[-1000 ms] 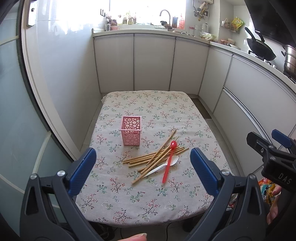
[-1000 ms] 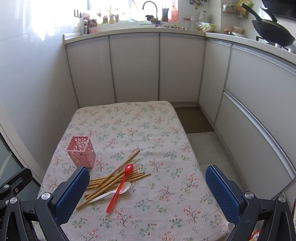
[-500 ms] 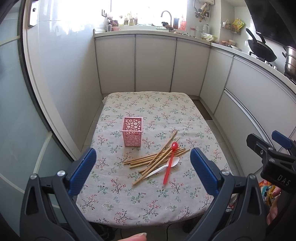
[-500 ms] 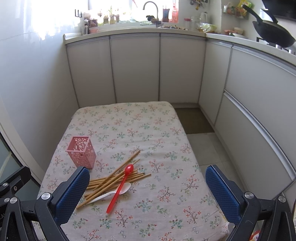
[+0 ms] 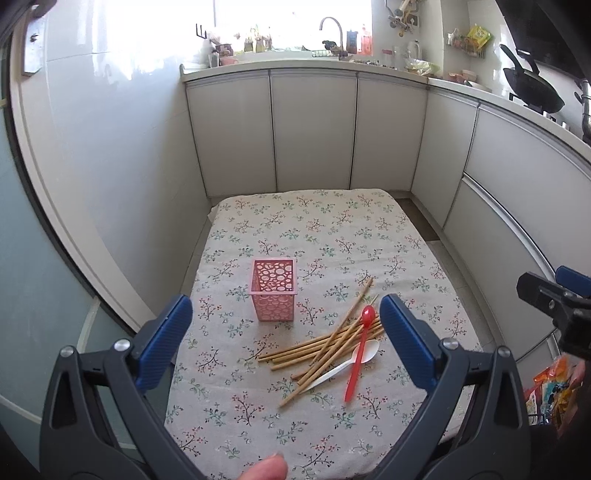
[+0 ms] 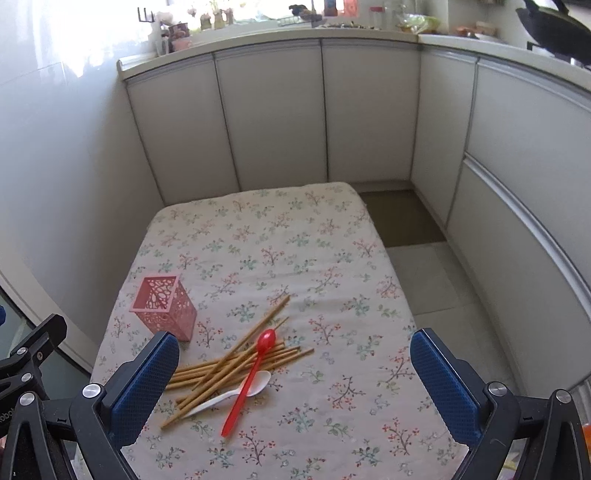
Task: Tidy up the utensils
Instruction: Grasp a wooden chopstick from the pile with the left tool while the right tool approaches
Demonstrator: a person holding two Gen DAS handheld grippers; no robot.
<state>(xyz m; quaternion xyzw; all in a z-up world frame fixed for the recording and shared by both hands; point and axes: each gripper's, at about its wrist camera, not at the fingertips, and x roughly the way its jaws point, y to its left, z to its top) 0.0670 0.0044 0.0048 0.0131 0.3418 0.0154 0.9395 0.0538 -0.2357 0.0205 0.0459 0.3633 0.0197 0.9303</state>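
A pink perforated holder stands upright and empty on the floral tablecloth. To its right lies a pile of several wooden chopsticks. A red spoon lies across them, over a white spoon. My left gripper is open and empty, held above the table's near edge. My right gripper is open and empty, above the near right part of the table; it also shows in the left wrist view.
White cabinets wrap the far and right sides, with a cluttered counter and sink on top. A wok sits at the right. A wall runs close along the table's left side. Tiled floor lies right of the table.
Both cameras have tilted down and moved a little closer to the table; the utensils and holder sit lower and larger in view. Both grippers stay open. Nothing on the table moved.
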